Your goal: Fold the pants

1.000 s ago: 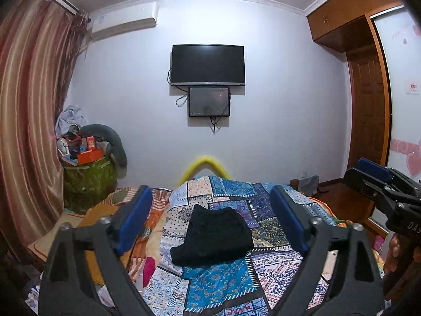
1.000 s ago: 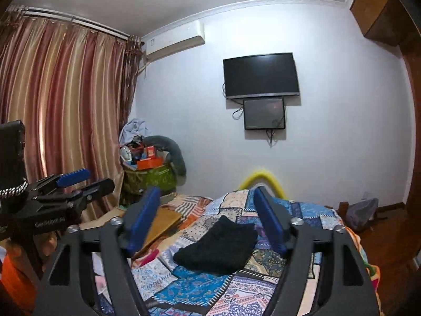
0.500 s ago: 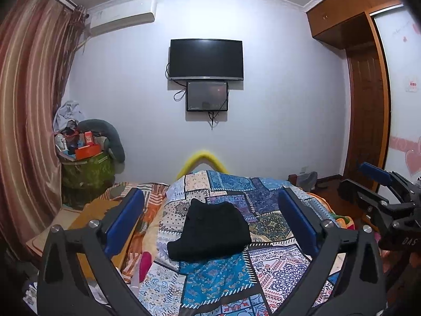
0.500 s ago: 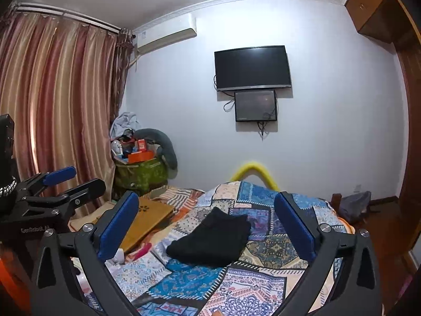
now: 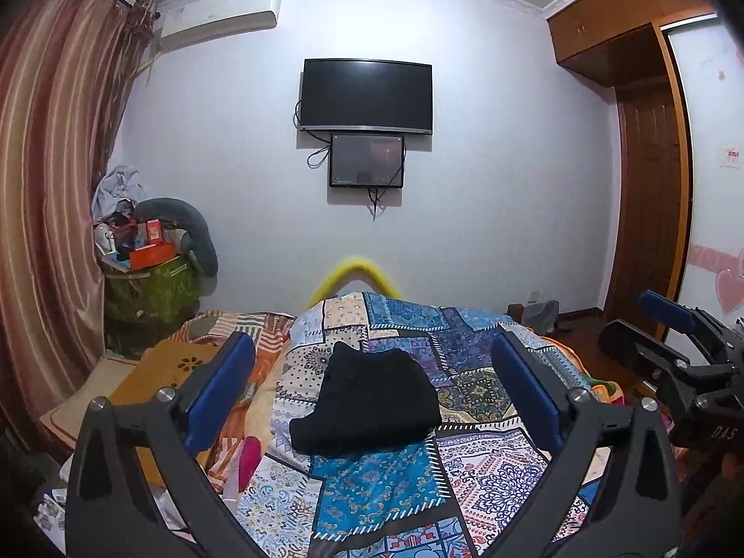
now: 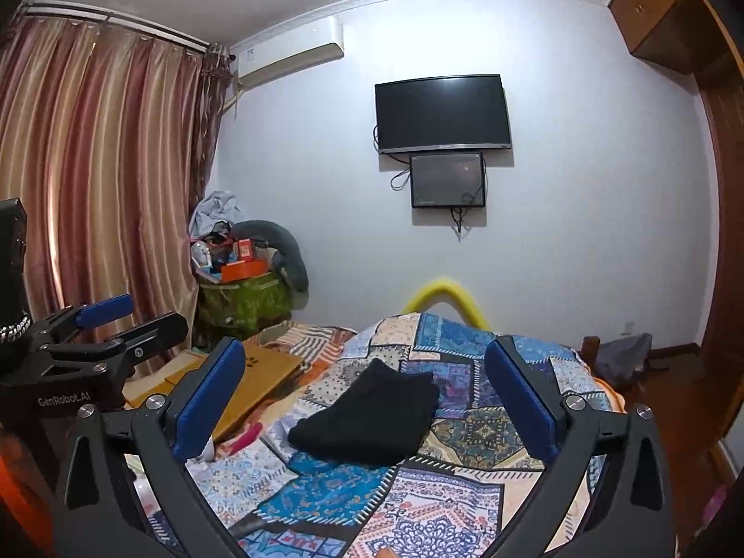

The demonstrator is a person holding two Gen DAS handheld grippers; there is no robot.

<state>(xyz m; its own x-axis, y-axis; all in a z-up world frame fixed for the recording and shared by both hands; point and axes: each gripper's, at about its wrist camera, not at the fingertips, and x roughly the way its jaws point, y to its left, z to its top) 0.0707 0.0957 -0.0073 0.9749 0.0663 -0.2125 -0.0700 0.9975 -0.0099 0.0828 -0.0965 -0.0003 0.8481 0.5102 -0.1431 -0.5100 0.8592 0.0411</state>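
Note:
Black pants [image 5: 372, 400] lie as a folded bundle on the patchwork quilt [image 5: 469, 479], untouched. My left gripper [image 5: 370, 342] hovers in front of them, jaws wide open and empty, with the bundle seen through the gap between its blue pads [image 5: 218, 390]. In the right wrist view the same pants [image 6: 372, 414] sit past my right gripper [image 6: 363, 348], which is also wide open and empty. Each gripper shows in the other's view: the right gripper [image 5: 644, 321] at the right edge, the left gripper [image 6: 132, 318] at the left edge.
A yellow-brown board [image 6: 260, 372] lies on the bed left of the quilt. A green bin [image 5: 149, 288] piled with clutter stands in the left corner by the striped curtain [image 5: 51, 186]. A yellow foam arch [image 5: 355, 272] marks the bed's far end. A wooden wardrobe [image 5: 651, 214] fills the right.
Both grippers' jaws have spread wider, the right one by more. The pants have stayed where they were on the quilt, and both hands have barely shifted.

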